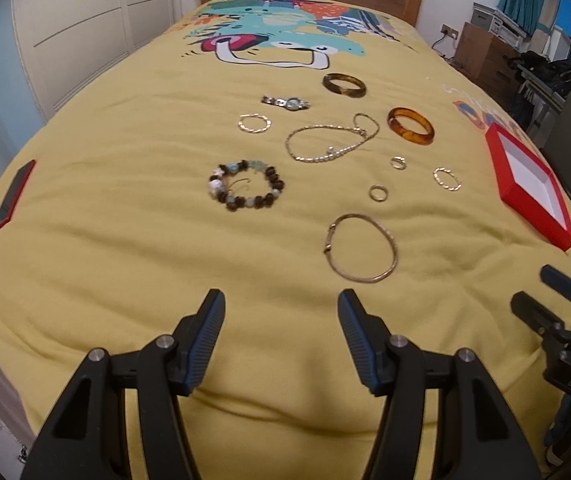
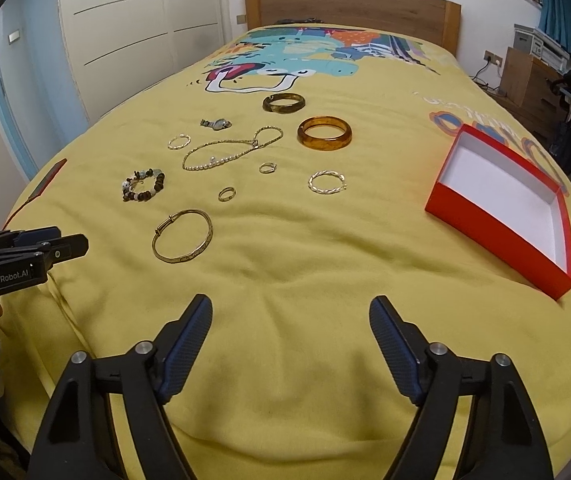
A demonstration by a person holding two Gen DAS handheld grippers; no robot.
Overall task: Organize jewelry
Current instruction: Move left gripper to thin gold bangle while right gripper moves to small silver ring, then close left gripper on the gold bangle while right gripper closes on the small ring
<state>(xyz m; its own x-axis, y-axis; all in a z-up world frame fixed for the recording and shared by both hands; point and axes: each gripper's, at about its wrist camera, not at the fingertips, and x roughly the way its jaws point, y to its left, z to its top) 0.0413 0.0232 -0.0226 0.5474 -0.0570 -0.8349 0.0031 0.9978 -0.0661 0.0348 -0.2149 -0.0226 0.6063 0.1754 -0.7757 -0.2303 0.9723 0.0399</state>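
We view a bed covered by a yellow printed bedspread (image 2: 285, 264), on which the jewelry lies scattered. Our left gripper (image 1: 281, 312) and right gripper (image 2: 290, 316) hover over the near edge, each with its fingers spread wide and holding nothing. Nearest us lies a thin gold bangle (image 2: 182, 241); beyond it sit two small gold rings (image 2: 227, 194) (image 2: 267, 167) and a twisted silver hoop (image 2: 326, 182). To the left rests a beaded bracelet of brown and pale stones (image 2: 143, 189), with a second twisted hoop (image 2: 179, 141) farther back. A pearl-and-gold-chain necklace (image 2: 225, 154) occupies the middle. Farther off lie a translucent amber bangle (image 2: 324, 133), a dark olive bangle (image 2: 283, 103) and a silver wristwatch (image 2: 216, 123). An open red box with a white interior (image 2: 497, 236) sits at the right, well apart from the pieces. A flat red lid (image 1: 13, 194) lies at the left edge of the bed.
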